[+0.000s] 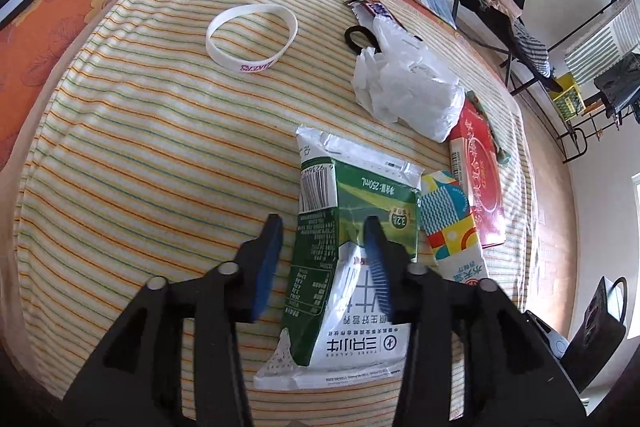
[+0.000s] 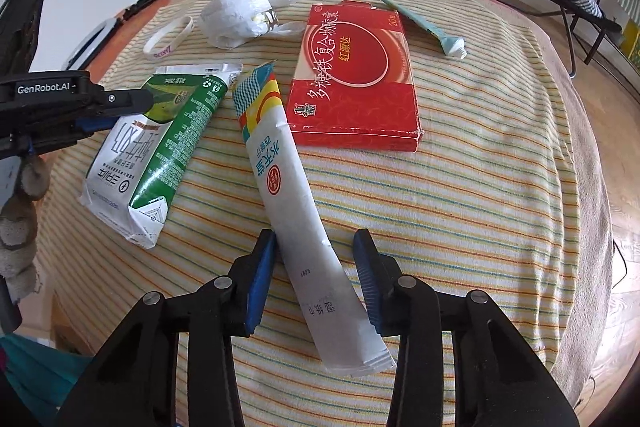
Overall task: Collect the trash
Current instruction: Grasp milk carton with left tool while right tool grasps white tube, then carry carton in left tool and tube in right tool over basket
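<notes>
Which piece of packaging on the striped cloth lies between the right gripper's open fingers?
The long white paper sachet with the colourful patterned end lies there; the flattened green-and-white milk carton and flat red cardboard box lie farther off.

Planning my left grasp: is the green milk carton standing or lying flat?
Lying flat and crushed. The green milk carton lies on its side on the striped cloth, walls caved in, with the open left gripper straddling it.

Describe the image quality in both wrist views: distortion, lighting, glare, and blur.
Left wrist view: strong fisheye bowing of the striped cloth, dark vignette corners, even daylight, soft shadows, milk carton sharp between the open left gripper. Right wrist view: same barrel distortion, mild sheen on the red box, long white wrapper in focus at the open right gripper; no motion blur.
</notes>
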Demonstrator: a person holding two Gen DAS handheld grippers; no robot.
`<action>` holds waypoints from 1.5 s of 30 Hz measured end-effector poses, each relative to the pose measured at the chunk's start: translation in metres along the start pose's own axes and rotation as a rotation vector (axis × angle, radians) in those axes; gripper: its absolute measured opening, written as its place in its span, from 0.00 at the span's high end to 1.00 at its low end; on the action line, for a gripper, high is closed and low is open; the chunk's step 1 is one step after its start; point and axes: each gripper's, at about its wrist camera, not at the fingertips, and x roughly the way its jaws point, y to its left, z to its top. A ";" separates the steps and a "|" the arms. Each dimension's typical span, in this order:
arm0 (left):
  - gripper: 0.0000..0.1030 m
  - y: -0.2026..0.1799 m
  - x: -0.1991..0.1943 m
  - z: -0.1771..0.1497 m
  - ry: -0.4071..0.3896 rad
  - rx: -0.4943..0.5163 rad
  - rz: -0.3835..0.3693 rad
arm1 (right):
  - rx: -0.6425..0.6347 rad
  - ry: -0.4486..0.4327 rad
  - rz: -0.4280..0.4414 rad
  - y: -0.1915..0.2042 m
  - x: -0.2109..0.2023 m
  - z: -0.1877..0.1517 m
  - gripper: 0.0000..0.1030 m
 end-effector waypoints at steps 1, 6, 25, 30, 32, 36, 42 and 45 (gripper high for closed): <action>0.43 -0.002 -0.001 -0.003 0.003 0.009 0.000 | 0.001 0.000 0.002 -0.001 0.000 0.000 0.65; 0.32 -0.030 -0.003 -0.014 0.030 0.120 0.027 | 0.065 0.008 0.038 -0.013 -0.003 0.001 0.75; 0.20 -0.048 0.022 -0.021 0.050 0.227 0.147 | 0.060 0.002 0.076 -0.007 -0.007 0.008 0.78; 0.20 -0.041 0.006 -0.025 0.034 0.236 0.138 | 0.035 -0.009 0.097 0.007 -0.011 0.008 0.93; 0.20 -0.038 -0.002 -0.027 0.025 0.251 0.141 | 0.018 -0.024 0.089 0.011 -0.015 0.007 0.93; 0.20 -0.038 -0.022 -0.036 0.012 0.290 0.129 | 0.019 -0.037 0.096 0.014 -0.022 0.005 0.93; 0.20 -0.037 -0.048 -0.060 0.006 0.329 0.104 | -0.019 -0.067 0.095 0.027 -0.046 -0.007 0.93; 0.20 -0.033 -0.063 -0.076 -0.002 0.347 0.097 | -0.043 -0.077 0.088 0.036 -0.059 -0.021 0.93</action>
